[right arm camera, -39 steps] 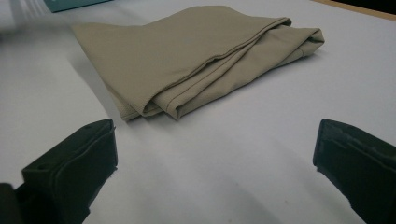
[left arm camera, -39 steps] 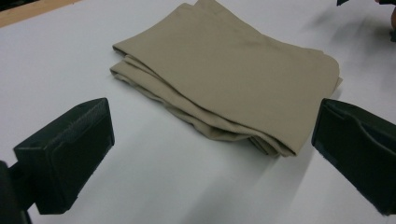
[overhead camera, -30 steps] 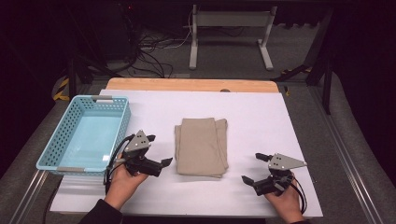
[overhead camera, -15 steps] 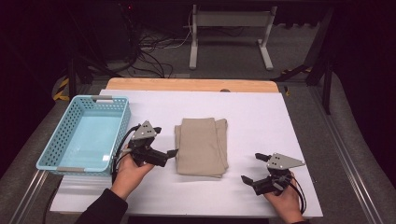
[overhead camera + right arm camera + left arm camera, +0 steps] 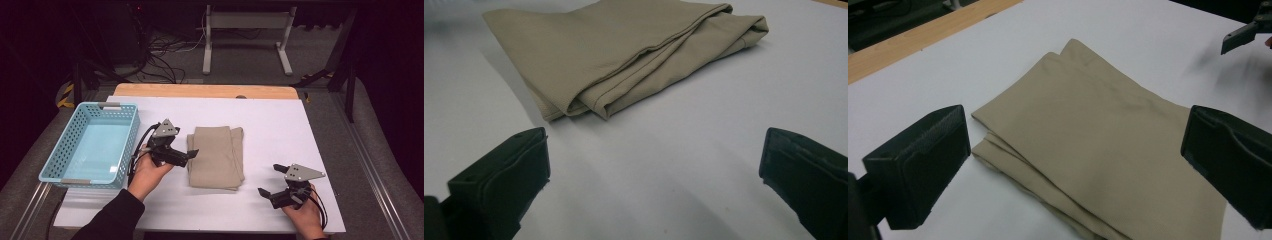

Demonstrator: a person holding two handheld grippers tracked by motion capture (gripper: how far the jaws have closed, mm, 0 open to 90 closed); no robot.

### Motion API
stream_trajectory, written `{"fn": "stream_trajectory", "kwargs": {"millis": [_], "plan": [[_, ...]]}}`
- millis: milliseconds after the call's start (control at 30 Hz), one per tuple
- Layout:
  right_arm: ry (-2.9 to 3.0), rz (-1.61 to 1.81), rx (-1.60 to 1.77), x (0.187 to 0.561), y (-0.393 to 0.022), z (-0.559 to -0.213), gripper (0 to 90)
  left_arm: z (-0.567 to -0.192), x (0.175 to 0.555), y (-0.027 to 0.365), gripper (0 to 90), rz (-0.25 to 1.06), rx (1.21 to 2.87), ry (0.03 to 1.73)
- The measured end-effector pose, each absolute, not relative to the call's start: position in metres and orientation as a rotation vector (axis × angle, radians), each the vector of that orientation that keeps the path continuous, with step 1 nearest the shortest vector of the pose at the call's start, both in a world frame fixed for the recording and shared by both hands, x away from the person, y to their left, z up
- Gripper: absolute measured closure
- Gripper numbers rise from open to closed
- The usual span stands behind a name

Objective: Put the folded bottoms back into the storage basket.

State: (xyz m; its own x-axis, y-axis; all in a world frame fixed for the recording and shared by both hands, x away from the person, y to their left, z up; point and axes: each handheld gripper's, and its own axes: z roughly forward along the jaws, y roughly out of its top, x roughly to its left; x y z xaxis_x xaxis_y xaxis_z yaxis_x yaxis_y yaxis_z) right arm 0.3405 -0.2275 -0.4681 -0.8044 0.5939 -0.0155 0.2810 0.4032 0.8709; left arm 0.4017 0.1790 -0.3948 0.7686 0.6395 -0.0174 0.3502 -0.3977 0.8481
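- Cloth [image 5: 216, 156], tan and folded into a long rectangle, lies flat near the middle of the white table [image 5: 280, 120]; nothing grips it.
- In the left gripper view the folded layers show stacked along the cloth's [image 5: 1098, 135] near edge, toward 7 o'clock.
- The left gripper [image 5: 182, 152] sits at the cloth's 9 o'clock side in the high view, held in a hand [image 5: 150, 172] that comes in from 6 o'clock.
- Its jaws stand wide apart, one tip right at the cloth's left edge; whether it touches the fabric I cannot tell.
- Seen along its own jaws, the left gripper [image 5: 1073, 165] has cloth spread across the gap between them, with nothing clamped.
- The right gripper [image 5: 272, 181] rests at about 4 o'clock from the cloth, near it but apart, on bare table.
- Its jaws are spread wide too, with only white table between them in the right gripper view [image 5: 654, 175]; the cloth [image 5: 624, 50] lies beyond, toward 12 o'clock.
- A light blue basket [image 5: 60, 150] stands at the table's 9 o'clock edge, just beside the left hand.
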Motion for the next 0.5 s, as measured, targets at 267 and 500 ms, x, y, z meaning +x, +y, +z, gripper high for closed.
{"fn": "stream_trajectory", "kwargs": {"millis": [267, 500], "plan": [[2.34, 1.348, 0.763, 0.34, -0.227, -0.468, 0.5, -0.394, 0.414, 0.174, 0.2, 0.376, 2.028, 0.739], [2.341, 1.349, 0.764, 0.34, -0.227, -0.468, 0.5, -0.392, 0.428, 0.167, 0.2, 0.372, 2.044, 0.752]]}}
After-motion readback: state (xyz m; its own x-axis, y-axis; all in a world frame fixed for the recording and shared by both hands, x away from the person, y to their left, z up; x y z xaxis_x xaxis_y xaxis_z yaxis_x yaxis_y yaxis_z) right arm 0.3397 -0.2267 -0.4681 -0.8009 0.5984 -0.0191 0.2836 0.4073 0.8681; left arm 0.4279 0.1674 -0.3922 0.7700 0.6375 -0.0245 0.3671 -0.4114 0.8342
